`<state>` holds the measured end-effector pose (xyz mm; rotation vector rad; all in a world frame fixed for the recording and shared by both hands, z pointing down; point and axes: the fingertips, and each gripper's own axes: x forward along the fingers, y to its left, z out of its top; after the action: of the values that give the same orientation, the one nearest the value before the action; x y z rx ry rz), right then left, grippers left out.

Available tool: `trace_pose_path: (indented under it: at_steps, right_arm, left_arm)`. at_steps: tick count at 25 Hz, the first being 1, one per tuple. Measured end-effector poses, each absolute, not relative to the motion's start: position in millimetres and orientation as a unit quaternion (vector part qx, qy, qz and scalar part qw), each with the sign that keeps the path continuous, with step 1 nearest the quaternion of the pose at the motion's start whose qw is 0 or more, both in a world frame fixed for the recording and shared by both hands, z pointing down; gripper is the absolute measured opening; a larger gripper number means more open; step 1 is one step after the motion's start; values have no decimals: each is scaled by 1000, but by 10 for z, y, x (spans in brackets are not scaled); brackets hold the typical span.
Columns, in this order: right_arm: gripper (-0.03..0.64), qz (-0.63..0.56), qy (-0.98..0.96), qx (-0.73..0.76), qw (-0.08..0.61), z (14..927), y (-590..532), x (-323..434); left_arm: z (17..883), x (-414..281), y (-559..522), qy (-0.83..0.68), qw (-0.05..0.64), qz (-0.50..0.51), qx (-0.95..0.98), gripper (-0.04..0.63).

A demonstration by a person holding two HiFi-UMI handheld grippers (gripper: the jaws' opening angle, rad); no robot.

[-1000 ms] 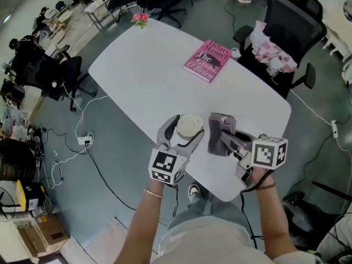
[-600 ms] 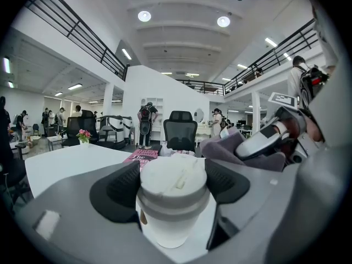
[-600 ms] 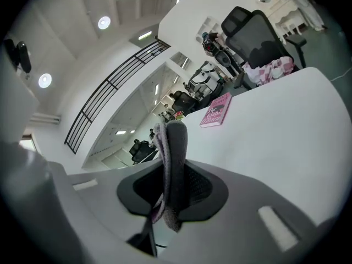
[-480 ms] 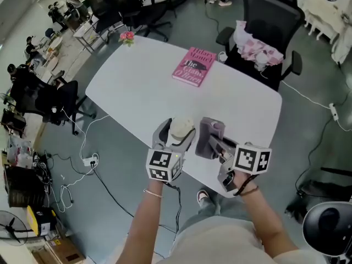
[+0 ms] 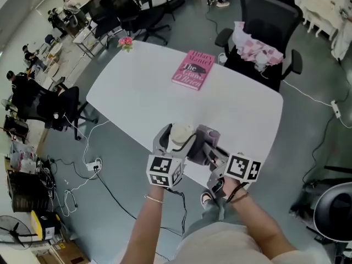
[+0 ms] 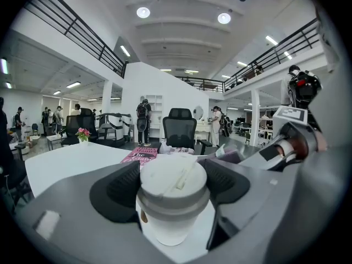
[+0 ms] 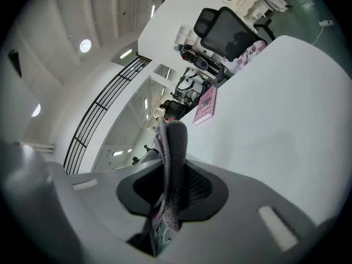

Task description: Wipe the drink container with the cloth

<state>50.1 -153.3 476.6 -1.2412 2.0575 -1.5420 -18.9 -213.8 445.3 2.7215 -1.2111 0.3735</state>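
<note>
1. Head view: the white paper cup [image 5: 180, 131] with its lid on sits at the near edge of the white table [image 5: 143, 92]. The left gripper [image 5: 177, 139] has its jaws clamped on the cup from both sides. The right gripper [image 5: 208, 149] is over that same near edge, pinched on a grey cloth [image 5: 204, 136] that's pushed right up beside the cup. I honestly can't tell if cloth and cup actually touch. A pink book [image 5: 192, 69] lies at the table's far side, a little pot of flowers [image 5: 125, 42] stands on its far left corner, and a black office chair [image 5: 264, 4] is parked just past its far edge.

2. Left gripper view: the cup stands upright between the two dark pads [image 6: 118, 188], one pressed on each side just under the lid. There's white table under it. The book and chair show at the table's far end, and the cloth pokes in from the right.

3. Right gripper view: the jaws are closed tight on the cloth, which sticks up from between them in a folded grey strip. The table spreads out to the right, with the book at its far side.
</note>
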Motion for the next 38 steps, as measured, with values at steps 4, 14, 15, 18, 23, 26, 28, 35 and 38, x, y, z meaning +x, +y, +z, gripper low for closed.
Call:
trace_pose_path:
  at_steps: [4,14,15,18,23,26,28,35,38]
  right_arm:
    - [69,-546,703,-428,159,4805,-1565,464]
    - [69,-546,694,-440,165,4882,-1640,403]
    - [69,-546,692,-443,165,4894,-1645,394]
    - [69,-545,687,-451,166,4920,-1656,375]
    - [69,-547,679,-462,165,4972,-1671,361]
    - [69,-549,674,-467,159,5034,-1673,365]
    - [69,-550,673,-471,155,5068,-1665,367]
    - [69,-549,663,-488,139,5205,-1653,357]
    - [68,-550,659,-495,132,5276,-1651,353]
  left_arm:
    - [4446,-196,-2150,-402,67,123,905,370]
    - [4452,-183,-2159,-403,67,124,904,370]
    - [4456,-185,-2158,-403,67,124,904,369]
    - [4454,-192,-2156,-402,67,123,905,368]
    - [4447,-201,-2160,-402,66,121,905,369]
    - [4455,-196,-2163,-403,66,120,905,370]
    - [4454,-191,-2156,-403,65,120,905,368]
    - [4449,-190,-2142,-402,66,120,905,368]
    - [4451,-190,-2141,-402,66,121,905,368]
